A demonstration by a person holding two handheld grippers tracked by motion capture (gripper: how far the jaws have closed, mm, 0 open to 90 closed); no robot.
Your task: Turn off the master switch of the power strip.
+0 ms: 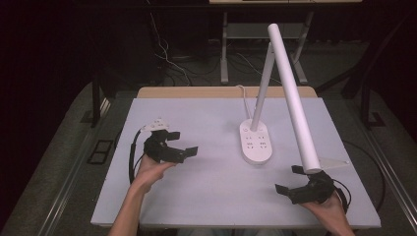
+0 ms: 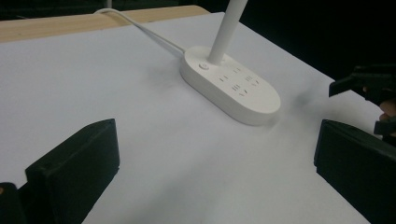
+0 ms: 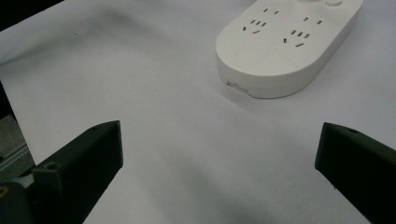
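Bench: a white rectangular bench with a strip of bare wood along its far edge; both hands come in from the near side.

Lamp base: a white oval plastic lamp base with socket holes sits a little toward 3 o'clock of the bench's middle, its long axis running roughly 12 to 6 o'clock in the high view. The sockets look empty, though the holes are small.

Lamp arm: a slim white stem rises from the far end of the base, and a long white tubular lamp head slopes down toward 5 o'clock, its lower end hanging just above the right gripper.

Cord: a white cord leaves the base toward 12 o'clock and goes over the wooden edge.

Left gripper: the black left gripper, held at about 9 o'clock of the base, has its jaws wide apart and holds nothing; in its own view the base lies ahead, between the jaws' lines.

Right gripper: the black right gripper, at about 5 o'clock of the base, is likewise spread and empty; its own view shows the base's near end ahead and toward the right jaw.

Key relation: the right gripper appears nearer the base's near end; the left faces its long side, so either could reach it.
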